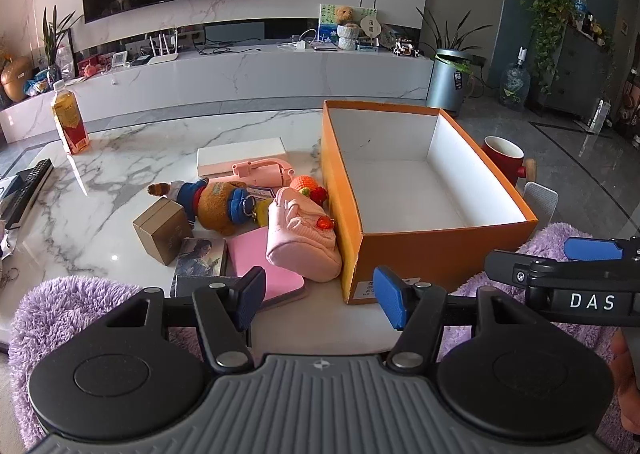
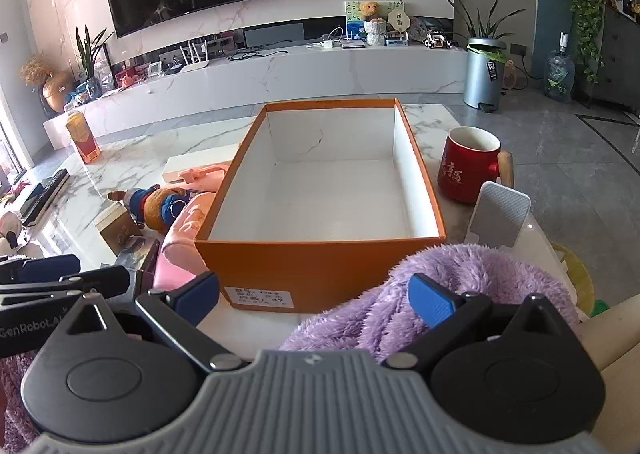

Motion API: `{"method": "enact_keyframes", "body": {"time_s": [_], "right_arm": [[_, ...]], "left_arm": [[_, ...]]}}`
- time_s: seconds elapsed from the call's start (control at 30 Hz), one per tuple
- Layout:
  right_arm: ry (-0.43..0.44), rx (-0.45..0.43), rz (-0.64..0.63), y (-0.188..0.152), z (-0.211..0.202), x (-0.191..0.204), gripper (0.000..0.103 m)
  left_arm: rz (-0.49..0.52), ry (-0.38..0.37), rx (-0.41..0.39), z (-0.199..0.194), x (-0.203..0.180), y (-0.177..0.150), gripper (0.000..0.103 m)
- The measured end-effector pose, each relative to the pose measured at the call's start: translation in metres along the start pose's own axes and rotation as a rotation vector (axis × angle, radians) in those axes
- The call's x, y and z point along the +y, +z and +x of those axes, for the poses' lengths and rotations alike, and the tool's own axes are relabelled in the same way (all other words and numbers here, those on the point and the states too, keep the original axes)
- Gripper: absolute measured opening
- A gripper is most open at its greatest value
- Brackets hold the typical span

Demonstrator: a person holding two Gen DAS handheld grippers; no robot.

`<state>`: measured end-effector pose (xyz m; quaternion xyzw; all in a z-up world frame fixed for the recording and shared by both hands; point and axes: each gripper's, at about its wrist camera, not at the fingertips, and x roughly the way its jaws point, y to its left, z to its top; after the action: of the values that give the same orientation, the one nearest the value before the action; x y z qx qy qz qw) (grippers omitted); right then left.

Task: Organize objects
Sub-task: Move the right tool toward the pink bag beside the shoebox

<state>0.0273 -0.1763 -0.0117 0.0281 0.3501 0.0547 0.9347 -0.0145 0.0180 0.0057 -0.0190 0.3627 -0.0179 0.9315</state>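
- The left gripper [image 1: 320, 296] is hovering low over the near edge of the tabletop [image 1: 120, 157], its fingers standing spread with nothing between them.
- The right gripper [image 2: 316, 300] is hanging beside it, fingers spread as wide as they go and empty, a purple fluffy sleeve [image 2: 400, 294] bunching just beyond its right finger.
- Just ahead of the left gripper's left finger, a pink notebook [image 1: 264, 266] is lying flat; it is looking stiff and thin, so I would be sliding a finger under an overhanging edge.
- Just past it, between the two left fingers, a pink pouch [image 1: 304, 242] is leaning against the orange box [image 1: 400, 250]; it is looking soft and light, best pinched across its puffy middle.
- Directly ahead of the right fingers, that box is sitting open and empty, seemingly waiting for everything.
- Further ahead and left of the left fingers, a small brown box [image 1: 162, 230] is looking rigid and easy to pinch across its flat sides.
- Behind it, a stuffed bear [image 1: 216, 205] is lying on its side, light and squashy; the body is offering the firmest hold.
- Far right of the right fingers, a red mug [image 2: 468, 165] is standing upright; it is looking heavy, slick and breakable.
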Motion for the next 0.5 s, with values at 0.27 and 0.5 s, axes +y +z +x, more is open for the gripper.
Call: {"method": "enact_keyframes", "body": {"time_s": [0.27,0.5], "right_arm": [[-0.003,-0.002,-0.027,-0.0019,-0.0003,0.0054,0.101],[-0.002,-0.001,-0.028,-0.0017,-0.0001,0.0043,0.101]], "left_arm": [[-0.002,0.016,0.006,-0.0008,0.0021,-0.0020,0.070],[-0.001,0.026,0.014,-0.0016,0.0027,-0.0030,0.070]]}}
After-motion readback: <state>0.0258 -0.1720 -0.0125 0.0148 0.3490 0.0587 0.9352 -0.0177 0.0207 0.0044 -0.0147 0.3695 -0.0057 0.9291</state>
